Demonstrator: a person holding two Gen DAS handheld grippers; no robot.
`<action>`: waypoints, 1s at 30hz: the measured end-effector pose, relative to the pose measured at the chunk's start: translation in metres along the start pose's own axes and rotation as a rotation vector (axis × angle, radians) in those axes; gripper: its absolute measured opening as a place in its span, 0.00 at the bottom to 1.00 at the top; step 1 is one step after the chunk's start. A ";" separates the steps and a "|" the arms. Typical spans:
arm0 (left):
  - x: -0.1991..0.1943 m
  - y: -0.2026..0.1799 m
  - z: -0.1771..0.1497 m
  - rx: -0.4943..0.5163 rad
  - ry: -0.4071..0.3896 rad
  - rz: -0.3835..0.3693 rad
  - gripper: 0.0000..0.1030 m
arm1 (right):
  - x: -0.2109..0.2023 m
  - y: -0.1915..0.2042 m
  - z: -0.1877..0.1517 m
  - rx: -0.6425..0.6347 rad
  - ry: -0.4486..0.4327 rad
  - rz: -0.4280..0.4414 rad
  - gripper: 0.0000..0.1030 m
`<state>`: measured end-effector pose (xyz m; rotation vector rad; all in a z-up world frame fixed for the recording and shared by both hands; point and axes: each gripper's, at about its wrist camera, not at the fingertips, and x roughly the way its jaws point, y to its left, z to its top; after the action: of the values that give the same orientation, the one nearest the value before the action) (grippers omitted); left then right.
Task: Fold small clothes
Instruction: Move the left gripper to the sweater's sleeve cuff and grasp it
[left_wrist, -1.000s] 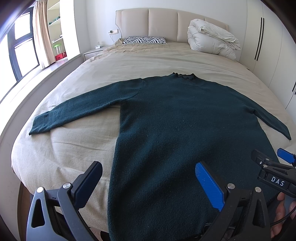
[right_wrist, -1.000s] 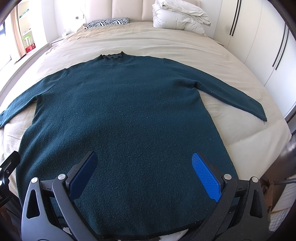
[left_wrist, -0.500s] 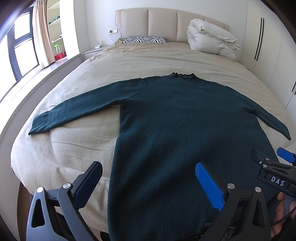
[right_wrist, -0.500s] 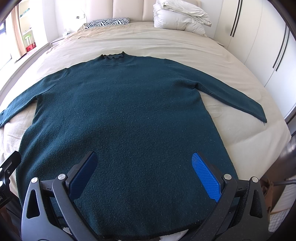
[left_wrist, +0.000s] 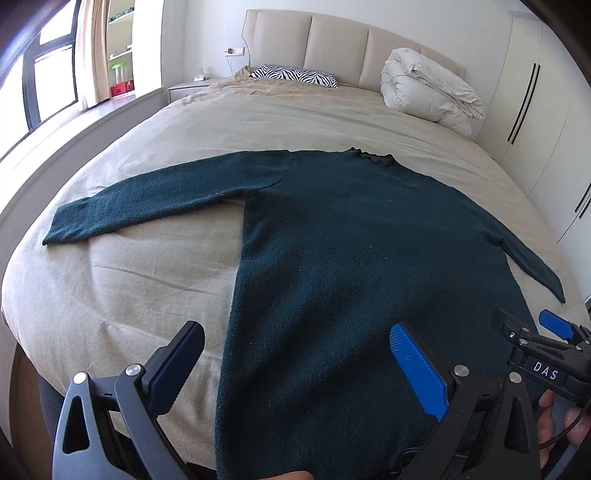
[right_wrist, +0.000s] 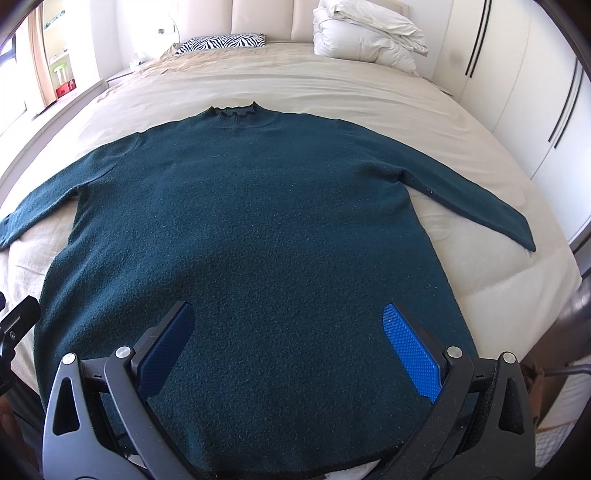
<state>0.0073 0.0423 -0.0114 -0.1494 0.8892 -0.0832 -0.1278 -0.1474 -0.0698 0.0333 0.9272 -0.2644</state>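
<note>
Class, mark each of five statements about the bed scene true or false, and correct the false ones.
1. The dark green sweater lies spread flat with both sleeves out to the sides. True.
2. The right gripper is shut on the sweater's hem. False: its fingers stand wide apart and hold nothing.
3. A zebra-striped pillow lies at the head of the bed. True.
4. The folded white duvet lies on top of the sweater. False: it sits apart, near the headboard.
5. The left gripper is open. True.
</note>
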 end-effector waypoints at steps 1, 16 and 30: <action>-0.003 0.011 0.004 -0.053 -0.019 -0.031 1.00 | -0.002 0.000 0.001 0.002 -0.009 0.009 1.00; -0.006 0.156 0.049 -0.405 -0.193 -0.060 1.00 | -0.051 0.047 0.070 -0.064 -0.250 0.264 1.00; 0.062 0.335 0.023 -1.129 -0.292 -0.304 0.93 | -0.043 0.081 0.082 -0.036 -0.187 0.419 0.88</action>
<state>0.0675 0.3662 -0.0995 -1.3168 0.5268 0.1664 -0.0682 -0.0714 0.0066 0.1647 0.7188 0.1369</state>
